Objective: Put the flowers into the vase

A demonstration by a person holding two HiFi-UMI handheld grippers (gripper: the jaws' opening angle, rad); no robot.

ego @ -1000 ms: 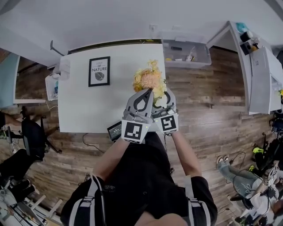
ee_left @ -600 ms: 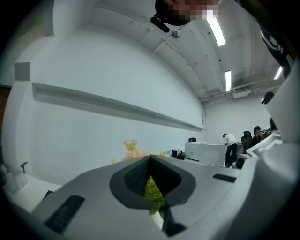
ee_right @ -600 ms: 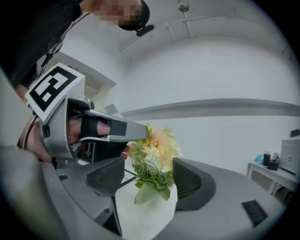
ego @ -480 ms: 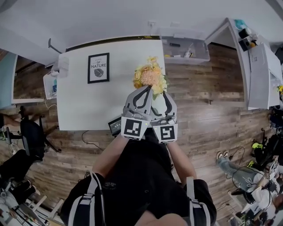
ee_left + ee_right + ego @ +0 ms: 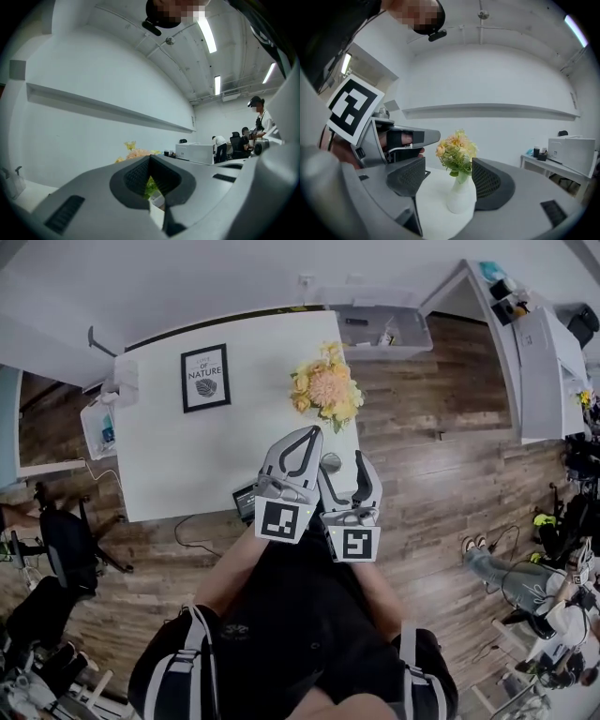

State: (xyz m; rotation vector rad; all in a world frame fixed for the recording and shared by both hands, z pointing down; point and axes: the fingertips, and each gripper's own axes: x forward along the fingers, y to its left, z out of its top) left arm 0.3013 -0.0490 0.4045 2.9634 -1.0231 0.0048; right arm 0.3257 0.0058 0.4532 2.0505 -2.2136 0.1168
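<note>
A bunch of yellow and orange flowers (image 5: 325, 390) stands upright in a white vase (image 5: 461, 193) near the table's right edge. In the right gripper view the flowers (image 5: 456, 146) and vase show between the jaws but farther off, untouched. My right gripper (image 5: 343, 463) is open and empty, just short of the bunch. My left gripper (image 5: 312, 432) is beside it, jaws shut on nothing. In the left gripper view the left gripper (image 5: 150, 159) hides most of the flowers (image 5: 136, 153). In the right gripper view the left gripper's body shows at the left.
The white table (image 5: 187, 465) carries a framed print (image 5: 205, 377) at the back left. A small dark screen (image 5: 244, 502) sits at its front edge. A clear plastic bin (image 5: 375, 329) lies on the wood floor behind, white cabinets (image 5: 544, 352) to the right.
Both grippers have drawn back from the flowers towards the person. The bunch stays standing in the vase on the table.
</note>
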